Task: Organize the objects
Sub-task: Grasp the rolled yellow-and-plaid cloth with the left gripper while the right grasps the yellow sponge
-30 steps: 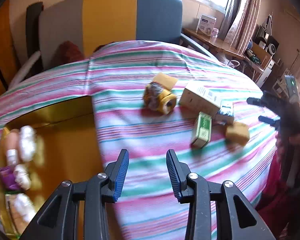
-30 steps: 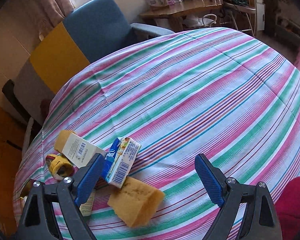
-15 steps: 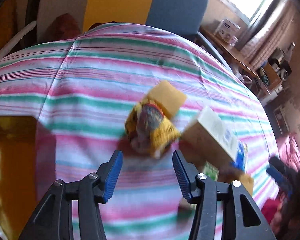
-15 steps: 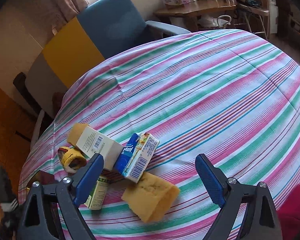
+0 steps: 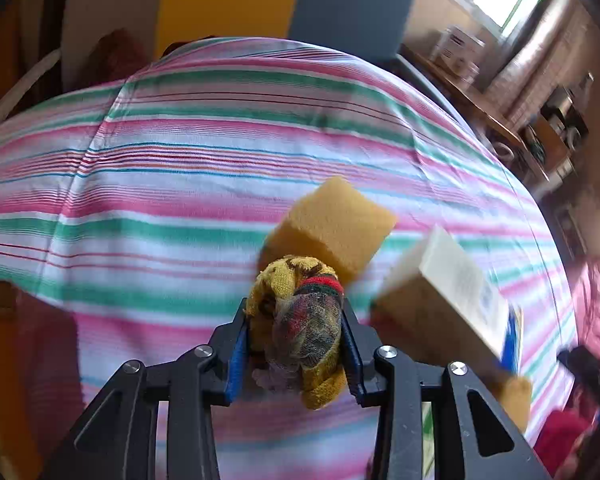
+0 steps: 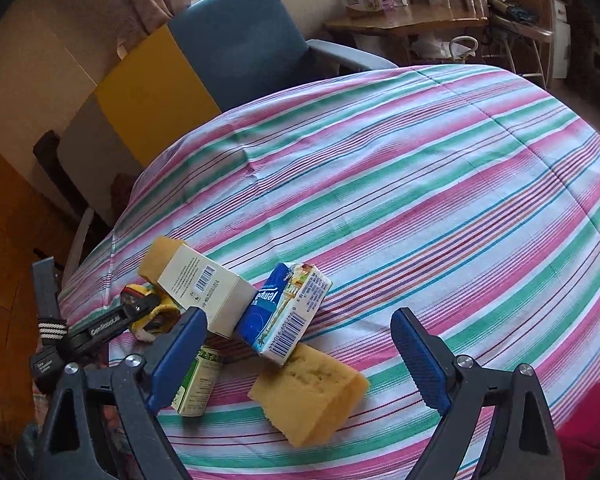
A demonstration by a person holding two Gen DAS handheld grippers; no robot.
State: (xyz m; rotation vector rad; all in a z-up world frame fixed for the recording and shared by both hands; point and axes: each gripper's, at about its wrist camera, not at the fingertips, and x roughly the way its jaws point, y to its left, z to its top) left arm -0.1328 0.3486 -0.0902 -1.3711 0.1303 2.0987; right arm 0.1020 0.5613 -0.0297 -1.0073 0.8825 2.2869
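Observation:
My left gripper [image 5: 294,354] is shut on a rolled yellow patterned sock [image 5: 300,320], which still rests on the striped tablecloth [image 5: 180,168]. A yellow sponge [image 5: 332,220] lies just beyond it and a white carton [image 5: 452,292] to its right. In the right wrist view my right gripper [image 6: 300,356] is open and empty above a second yellow sponge [image 6: 308,392], a blue tissue pack [image 6: 284,312], a small green box [image 6: 196,384] and the white carton [image 6: 204,288]. The left gripper [image 6: 136,312] and sock [image 6: 152,320] show at the left there.
A gold tray [image 5: 4,360] sits at the table's left edge. A blue and yellow chair [image 6: 204,64] stands behind the table. A wooden side table [image 6: 404,24] with boxes is at the back right. A red garment [image 6: 588,428] is at the near right.
My left gripper moved forward to the sock and closed on it. My right gripper drew back a little, staying open; the cluster of objects now sits nearer its middle.

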